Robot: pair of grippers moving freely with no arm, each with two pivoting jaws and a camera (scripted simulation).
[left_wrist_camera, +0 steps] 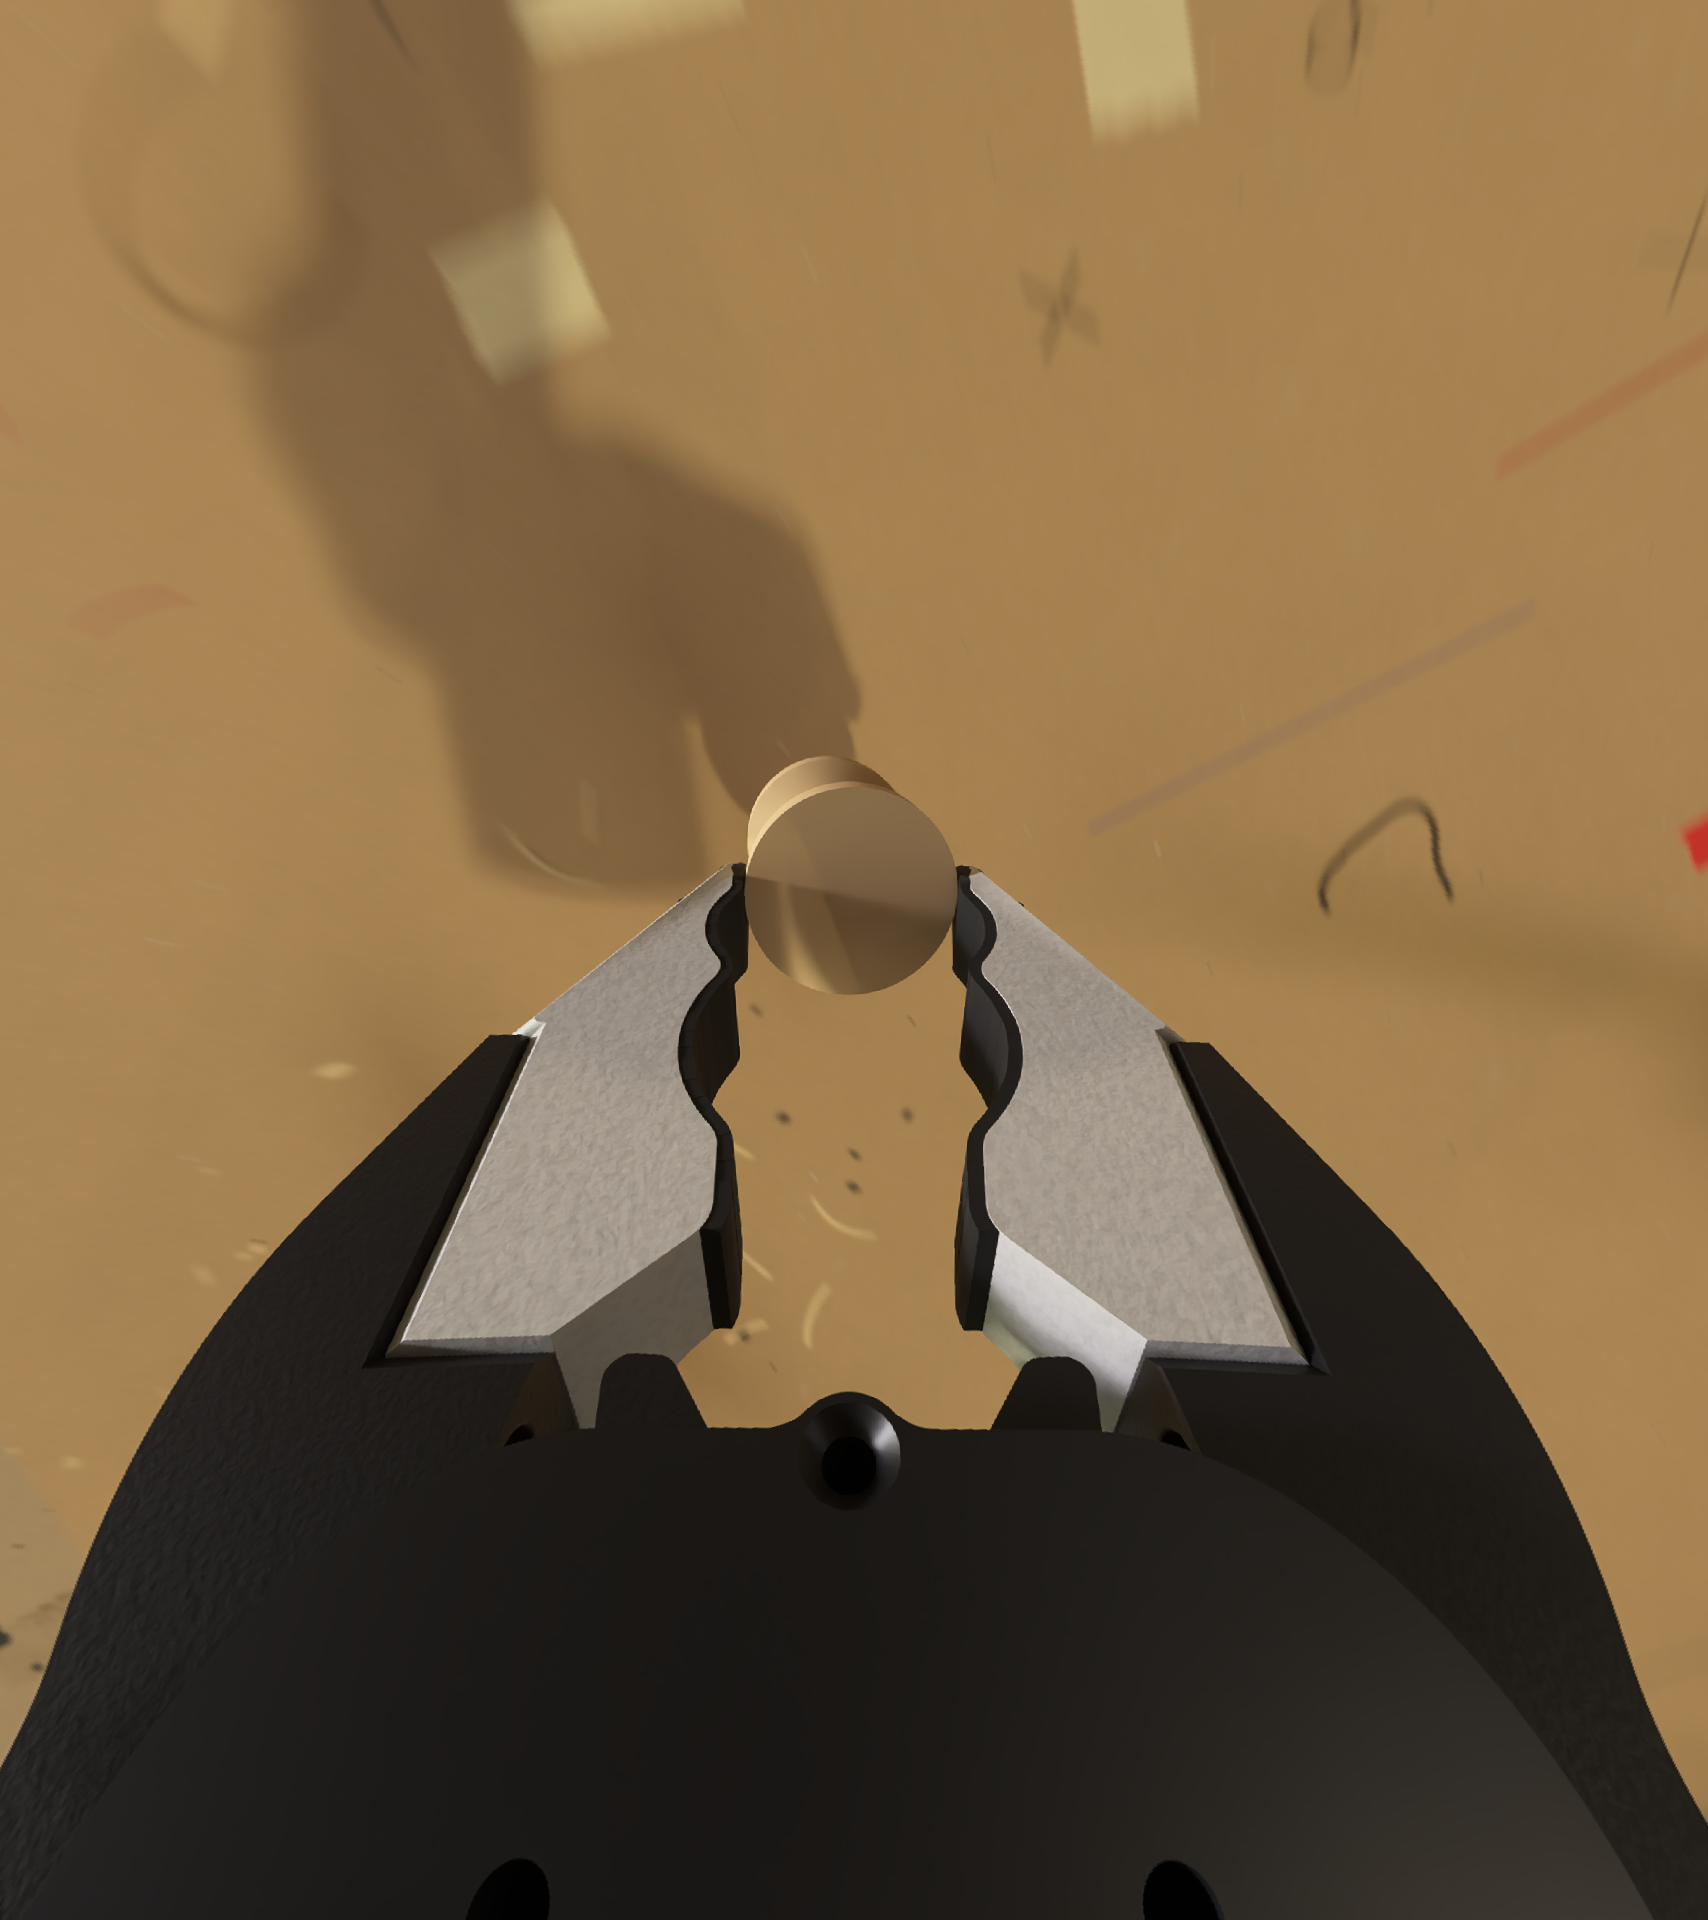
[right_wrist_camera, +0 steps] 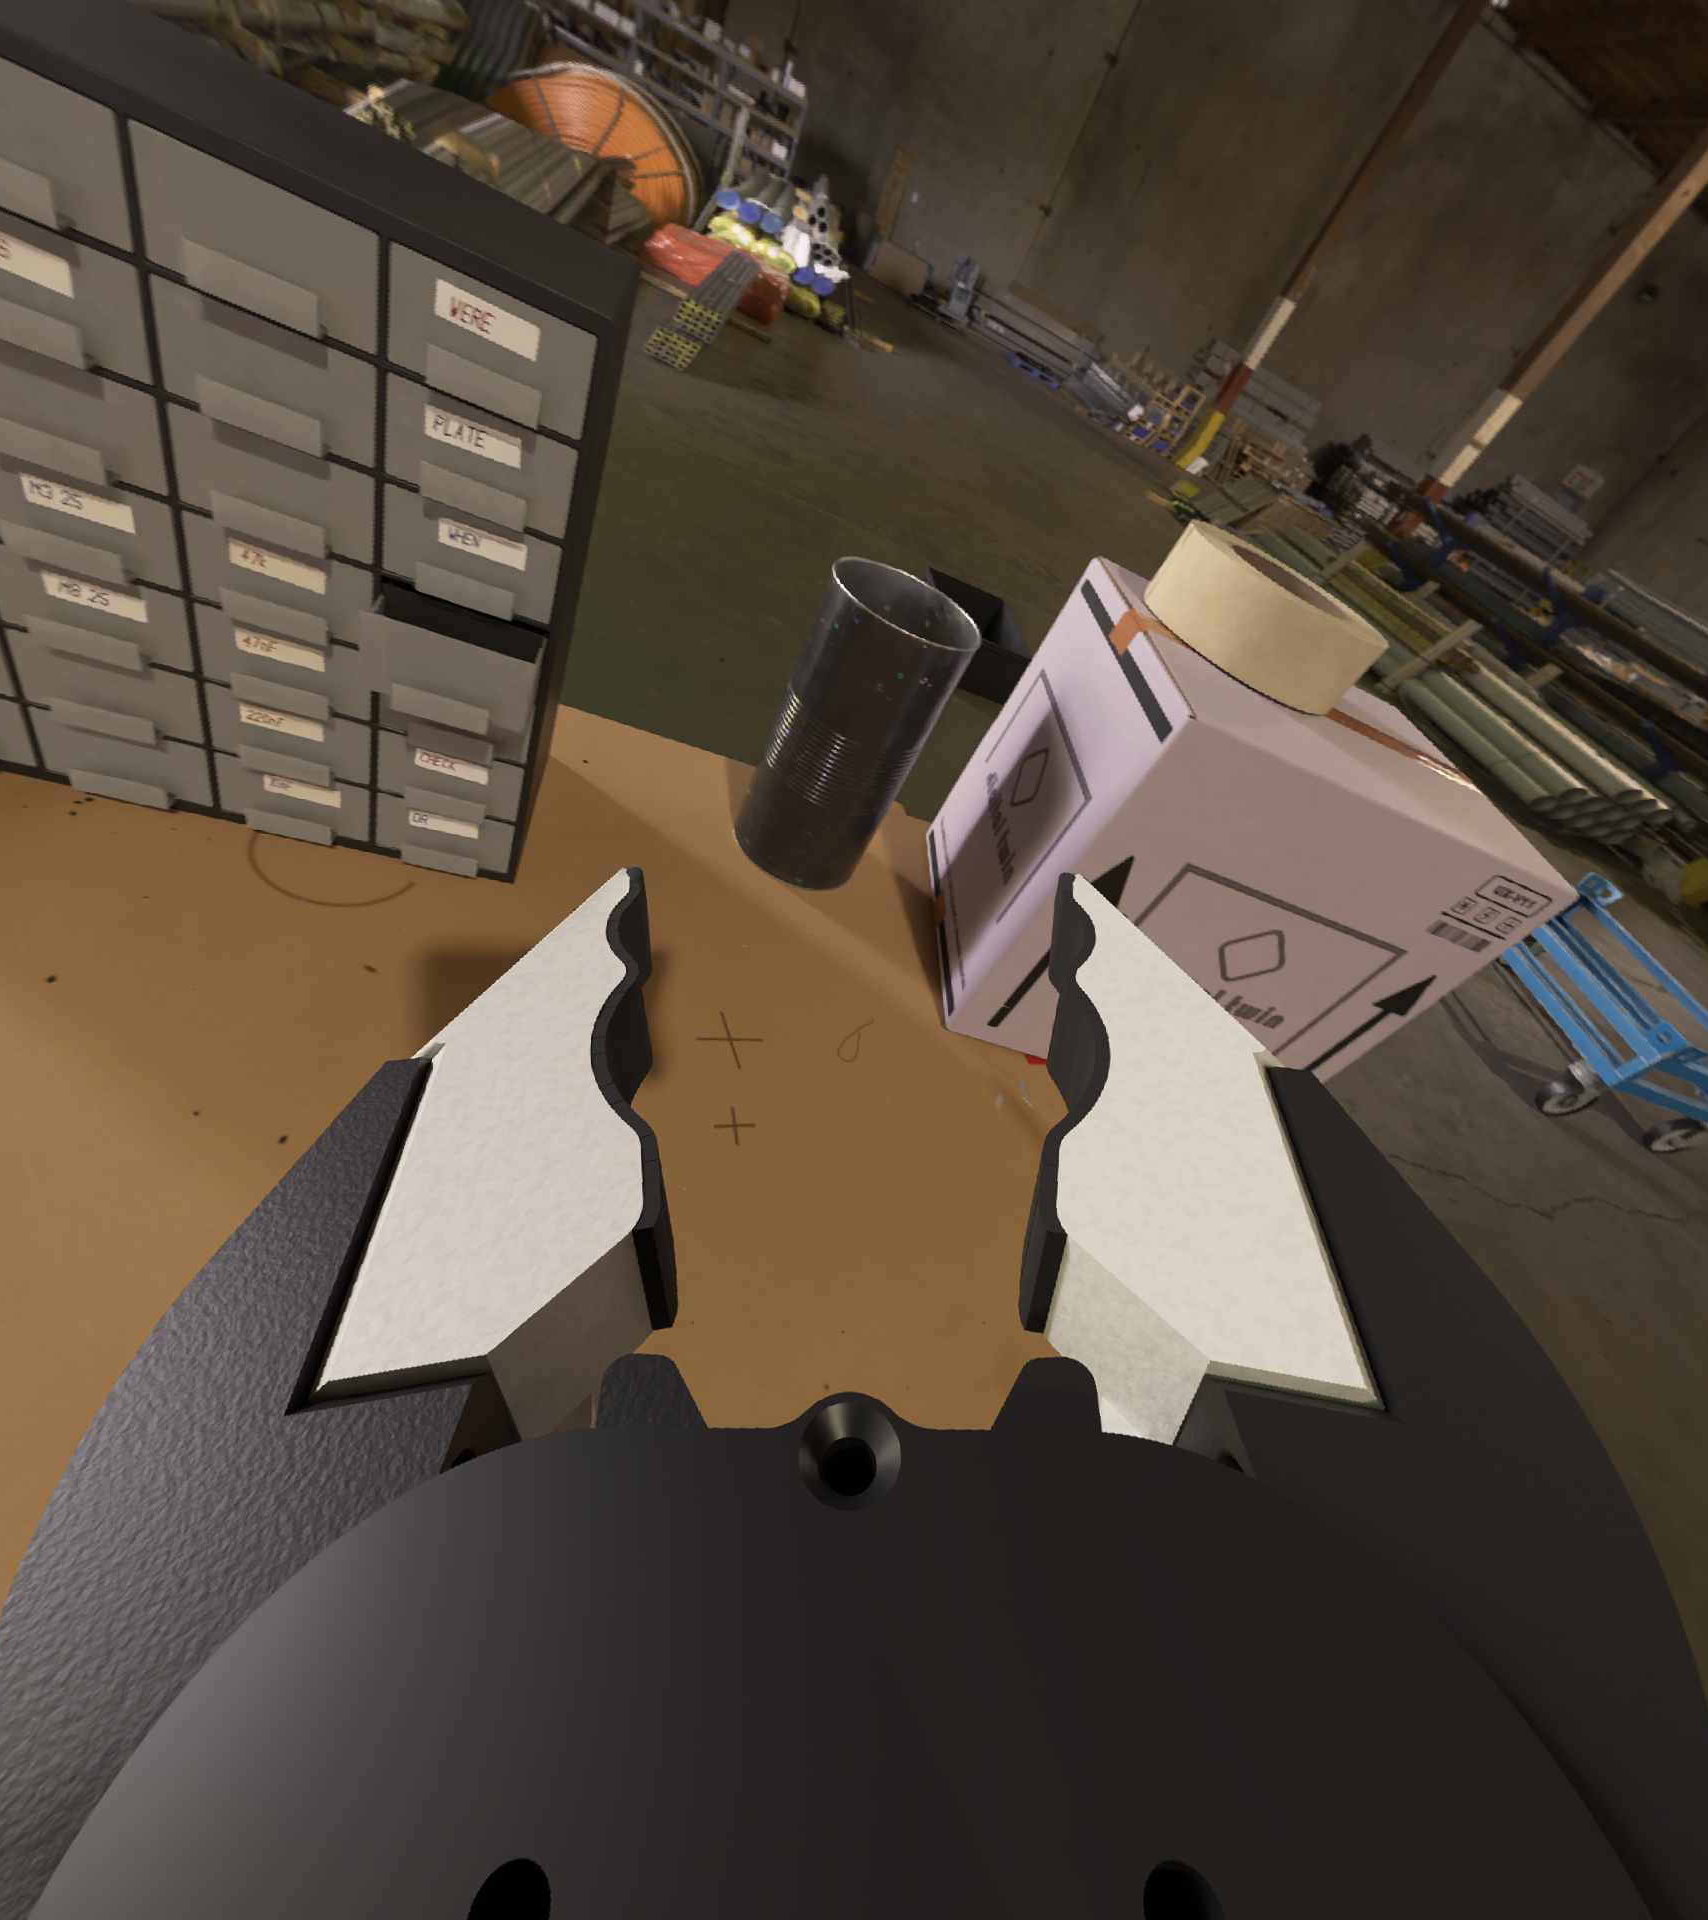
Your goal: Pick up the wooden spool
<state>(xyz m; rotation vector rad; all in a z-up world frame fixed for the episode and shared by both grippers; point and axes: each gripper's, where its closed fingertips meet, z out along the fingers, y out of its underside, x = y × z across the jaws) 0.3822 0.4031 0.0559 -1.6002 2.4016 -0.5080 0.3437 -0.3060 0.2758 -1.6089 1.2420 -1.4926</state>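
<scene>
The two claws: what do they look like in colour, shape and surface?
Both look alike. The left claw and right claw have a rounded matte black body with a grainy texture, a small round hole between the finger bases, and two tapering pale fingers edged with wavy black pads. No cables or markings show.

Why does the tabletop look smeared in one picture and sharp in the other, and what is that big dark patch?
Left wrist view: the tabletop is streaked with motion blur, while the left gripper and its wooden spool stay crisp; the dark patch looks like their shadow. Right wrist view: everything is sharp, though the wide lens tilts the drawer cabinet and bends straight lines.
</scene>
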